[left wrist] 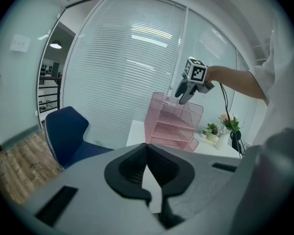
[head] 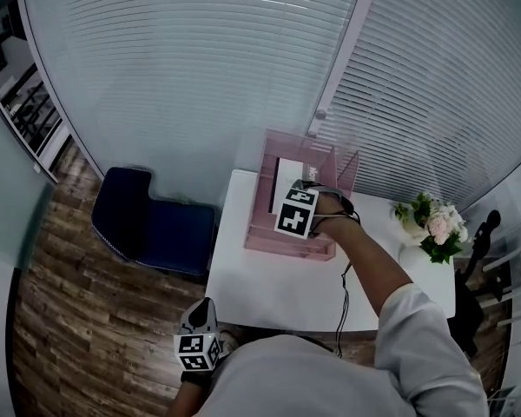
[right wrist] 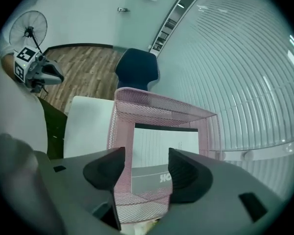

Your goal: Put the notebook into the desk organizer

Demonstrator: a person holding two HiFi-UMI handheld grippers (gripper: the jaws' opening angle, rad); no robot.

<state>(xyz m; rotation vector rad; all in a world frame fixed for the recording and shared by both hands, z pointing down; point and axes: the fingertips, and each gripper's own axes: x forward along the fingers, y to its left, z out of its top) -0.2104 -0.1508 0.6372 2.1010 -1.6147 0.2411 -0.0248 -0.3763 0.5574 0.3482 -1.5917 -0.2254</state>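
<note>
Right gripper (right wrist: pixel 146 168) jaws spread; notebook (right wrist: pixel 164 151) lies free in organizer (right wrist: pixel 161 104). Left gripper (left wrist: pixel 147 153) jaws together, empty. Placement judged done; next, withdraw clear.

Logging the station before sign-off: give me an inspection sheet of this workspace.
Surface: white rectangular table.
Job's things: white-and-grey notebook lies flat in the top compartment of the pink mesh desk organizer.
Clutter: pink-and-white flower bunch at the table's right end.
Grippers: right gripper above the organizer, jaws open, holding nothing; left gripper low beside the person, jaws together, empty.
Cables: black cable hangs from the right gripper.
Surroundings: dark blue chair, wood-plank floor, white slatted blinds.
</note>
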